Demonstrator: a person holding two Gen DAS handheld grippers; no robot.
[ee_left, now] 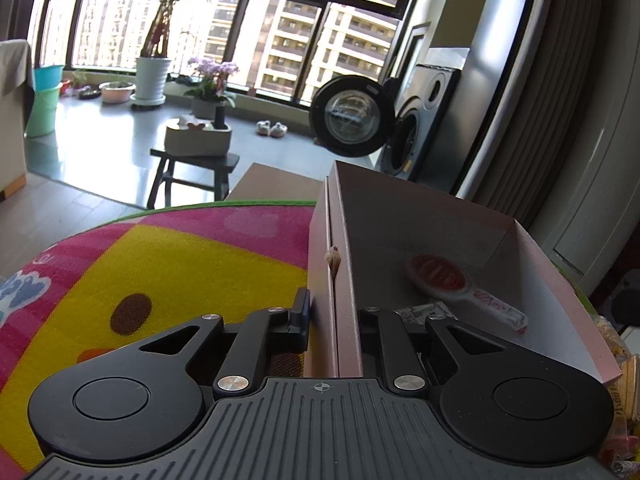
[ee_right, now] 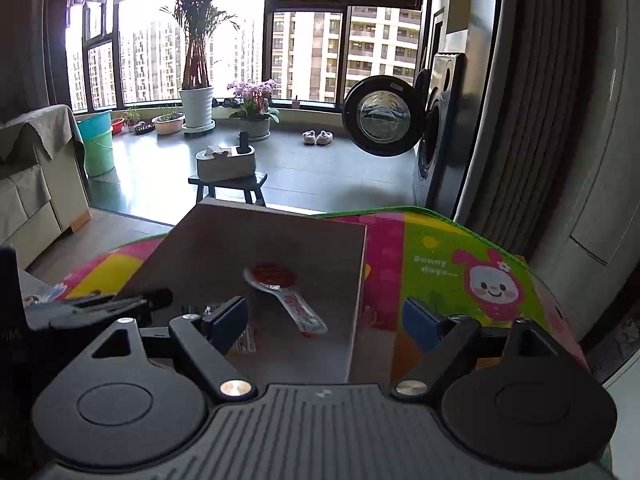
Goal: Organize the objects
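left gripper (ee_left: 334, 320): fingers pinched on the left wall of the pink box (ee_left: 560, 280), one finger outside, one inside | box: on the colourful play mat (ee_left: 180, 256), at 12 o'clock from the gripper | red-and-white packet (ee_left: 460, 284): lying inside the box at 2 o'clock | right gripper (ee_right: 326, 316): spread wide, holding nothing, straddling the box's right wall (ee_right: 358, 304).

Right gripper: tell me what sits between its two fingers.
In the right wrist view, the open right gripper straddles the right wall of the cardboard box. The left finger is inside, near the red-and-white packet; the right finger is over the play mat.
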